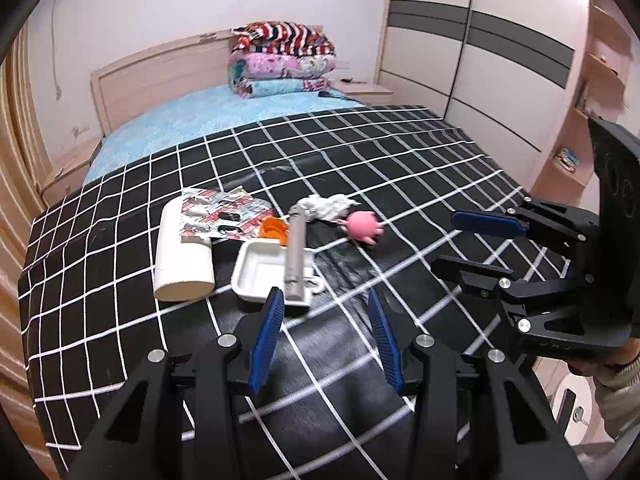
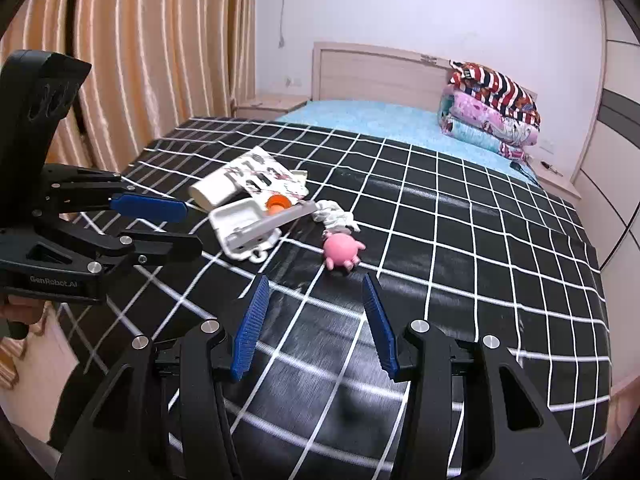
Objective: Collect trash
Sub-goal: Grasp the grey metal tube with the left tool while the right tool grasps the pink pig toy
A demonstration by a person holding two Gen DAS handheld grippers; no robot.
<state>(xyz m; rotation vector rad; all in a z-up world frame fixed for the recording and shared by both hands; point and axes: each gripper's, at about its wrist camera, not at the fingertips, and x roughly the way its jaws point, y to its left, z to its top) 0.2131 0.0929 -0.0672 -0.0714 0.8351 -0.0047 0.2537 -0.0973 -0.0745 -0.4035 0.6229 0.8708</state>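
Approach stage, as I judge it: both tongs hover over the checked sheet [image 1: 360, 152] with nothing picked up, and the pile of litter lies ahead of them.

The left gripper [image 1: 326, 300] has its jaws apart and empty; so does the right gripper [image 2: 312, 284].

Take the white tray [image 1: 260, 272] as the landmark. A grey tube [image 1: 295, 256] lies across it, an orange cap [image 1: 272, 230] touches its far edge, a white cylinder [image 1: 182, 256] with a printed leaflet [image 1: 224, 216] draped on it sits just left, and a crumpled tissue [image 1: 328, 204] and a pink toy [image 1: 362, 228] lie to its right.

The tray is just beyond the left tongs' tips; the toy is just beyond the right ones.

The next move likely calls for picking one piece, lowering over it, and closing.
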